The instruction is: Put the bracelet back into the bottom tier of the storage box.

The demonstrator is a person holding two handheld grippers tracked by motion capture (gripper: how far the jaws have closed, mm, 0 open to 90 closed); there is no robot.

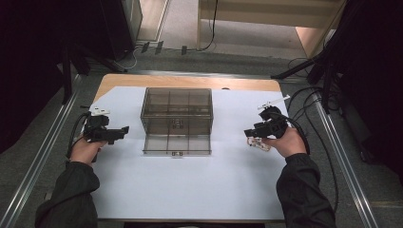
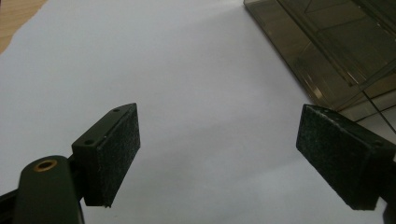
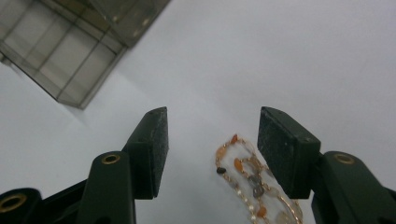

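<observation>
Your right gripper point(image 3: 212, 149) hides part of the beaded chain point(image 3: 247, 179): its far pad covers one edge of the clear packet, and the lower end runs off the bottom of the right gripper view. From above, your hand point(image 1: 287, 142) covers most of that packet. Whether the pads touch it can't be told. Beside your left gripper point(image 2: 219, 154), the smoky box point(image 2: 336, 42) is cut off by the frame's right edge. Small dark items inside the box are too tiny to identify.
</observation>
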